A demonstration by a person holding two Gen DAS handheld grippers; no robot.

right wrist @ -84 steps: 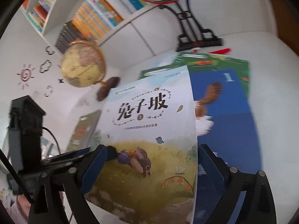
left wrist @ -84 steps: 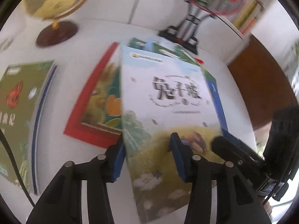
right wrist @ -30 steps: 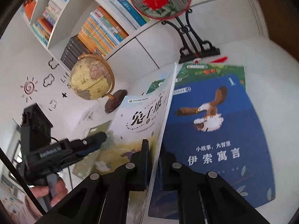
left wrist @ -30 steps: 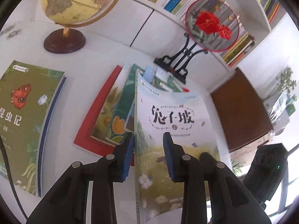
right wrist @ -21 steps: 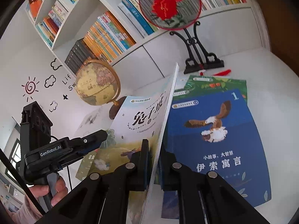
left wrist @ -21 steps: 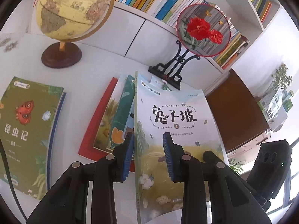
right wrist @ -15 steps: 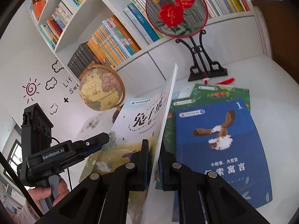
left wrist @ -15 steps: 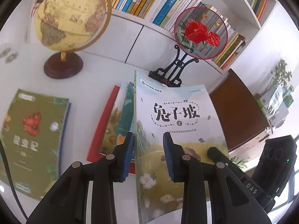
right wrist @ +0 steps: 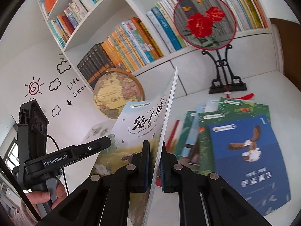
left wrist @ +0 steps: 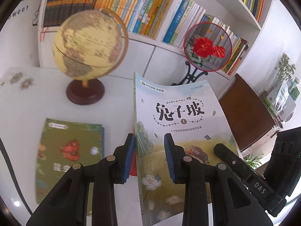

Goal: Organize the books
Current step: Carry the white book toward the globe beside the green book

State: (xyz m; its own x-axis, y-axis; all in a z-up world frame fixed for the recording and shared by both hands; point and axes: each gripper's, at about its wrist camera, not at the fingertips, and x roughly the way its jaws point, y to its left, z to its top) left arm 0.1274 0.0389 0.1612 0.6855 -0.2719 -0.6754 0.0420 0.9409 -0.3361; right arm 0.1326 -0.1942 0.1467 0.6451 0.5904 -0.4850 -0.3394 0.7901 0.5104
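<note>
A pale book with a rabbit on a grassy hill [left wrist: 180,113] is held up off the white table [left wrist: 28,103], cover facing left. My left gripper [left wrist: 149,156] is shut on its spine side, blue pads either side of the spine. My right gripper [right wrist: 154,162] is shut on the book's [right wrist: 143,124] page edge, pads tight on it. Each gripper shows in the other's view: the right gripper [left wrist: 244,171] and the left gripper [right wrist: 90,148], held by a hand [right wrist: 45,197]. A green butterfly book [left wrist: 69,150] lies flat at the left. A blue eagle book [right wrist: 250,162] tops a fanned pile.
A globe [left wrist: 88,45] stands at the back left of the table. A round red-flower fan on a black stand [right wrist: 205,20] is at the back right. Behind them a white shelf [right wrist: 131,43] is packed with upright books. A brown desk [left wrist: 244,113] lies beyond the table's right edge.
Both grippers have risen with the rabbit book, lifting it clear of the pile. The views have tipped up, so more of the shelf shows. Both grips are unchanged.
</note>
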